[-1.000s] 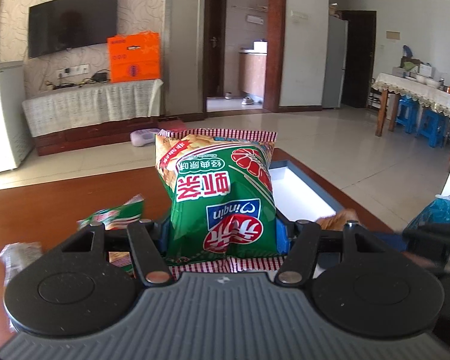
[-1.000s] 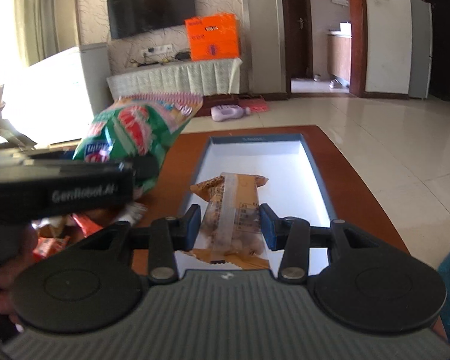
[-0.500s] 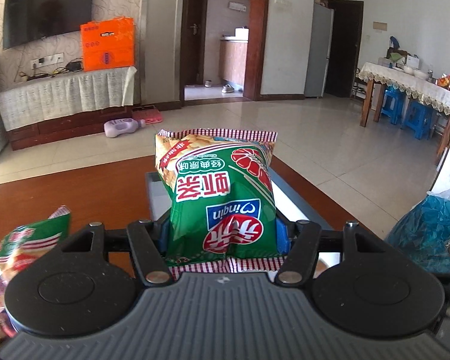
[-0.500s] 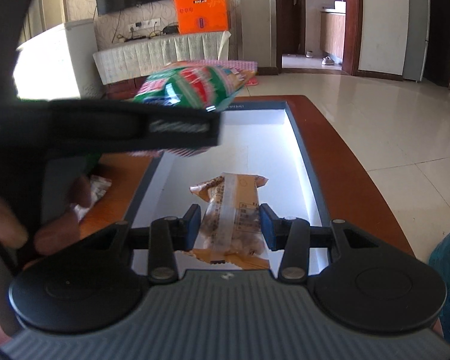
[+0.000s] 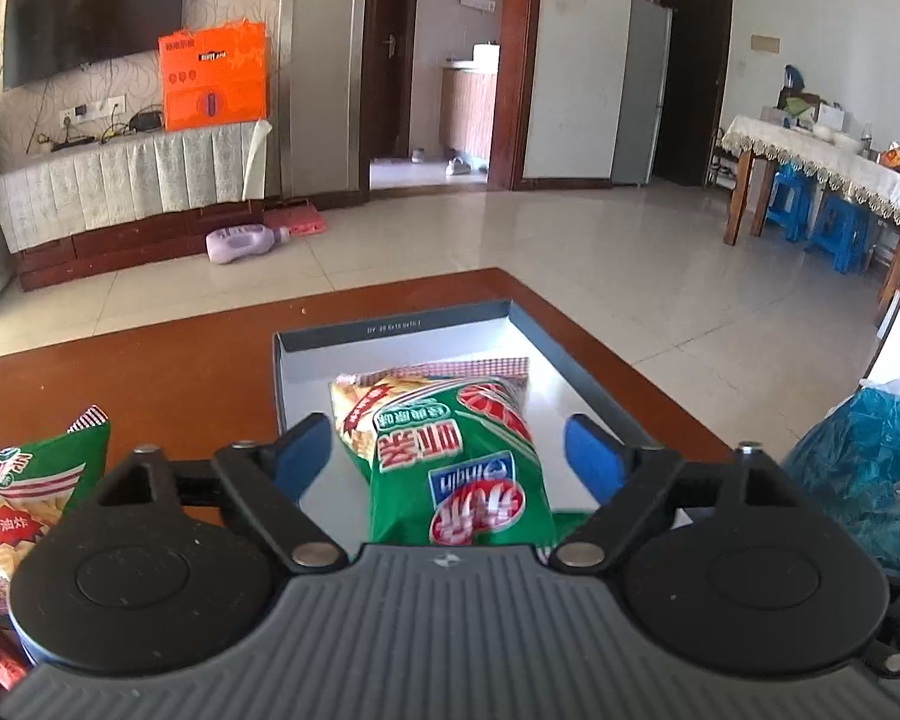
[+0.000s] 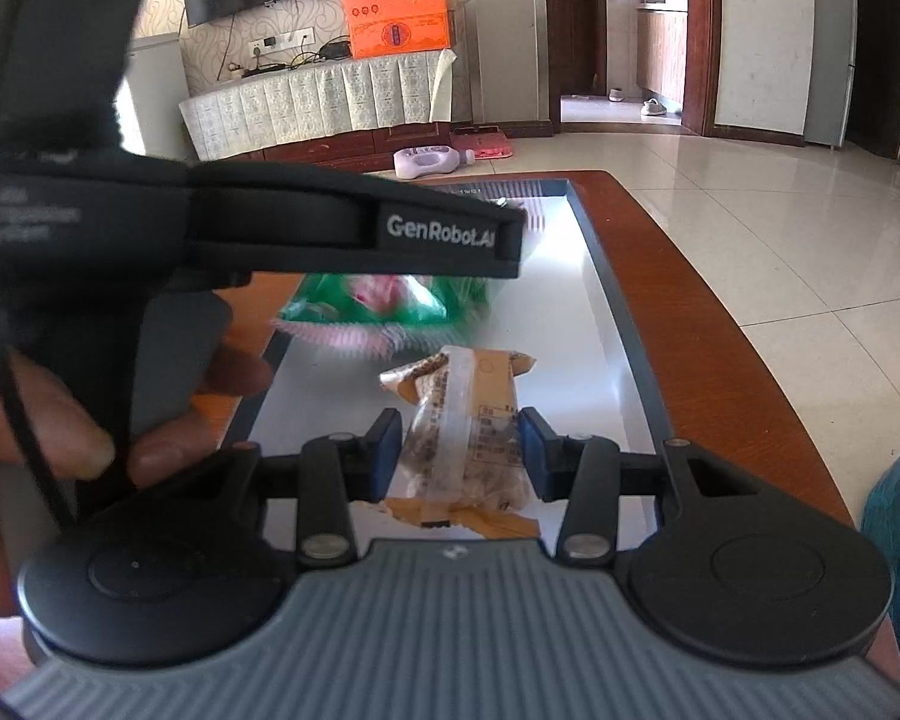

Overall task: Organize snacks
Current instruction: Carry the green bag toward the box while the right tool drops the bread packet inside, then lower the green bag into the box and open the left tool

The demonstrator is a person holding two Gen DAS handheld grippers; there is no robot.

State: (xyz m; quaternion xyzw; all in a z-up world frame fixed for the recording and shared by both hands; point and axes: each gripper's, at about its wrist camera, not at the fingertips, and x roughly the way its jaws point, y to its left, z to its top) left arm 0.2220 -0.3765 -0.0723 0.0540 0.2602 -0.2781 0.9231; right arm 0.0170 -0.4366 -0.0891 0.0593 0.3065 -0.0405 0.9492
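A green snack bag (image 5: pixel 450 462) lies tilted in the white tray (image 5: pixel 390 327) with the dark rim. My left gripper (image 5: pixel 447 450) is over it; its jaws are opening and the blue pads (image 5: pixel 303 450) stand clear of the bag's sides. In the right wrist view the same bag (image 6: pixel 384 300) looks blurred under the left gripper's black body (image 6: pixel 330 228), which a hand (image 6: pixel 60 420) holds. My right gripper (image 6: pixel 459 453) is shut on a brown wrapped pastry packet (image 6: pixel 468 432) above the near end of the tray (image 6: pixel 618 312).
A second green chip bag (image 5: pixel 24 498) lies on the brown wooden table (image 5: pixel 150 384) to the left of the tray. A blue plastic bag (image 5: pixel 858 468) sits past the table's right edge. Beyond the far table edge is tiled floor.
The left gripper moved right over the tray and sank a little, then its jaws spread off the green bag, which now rests lower in the tray. The right gripper kept its hold.
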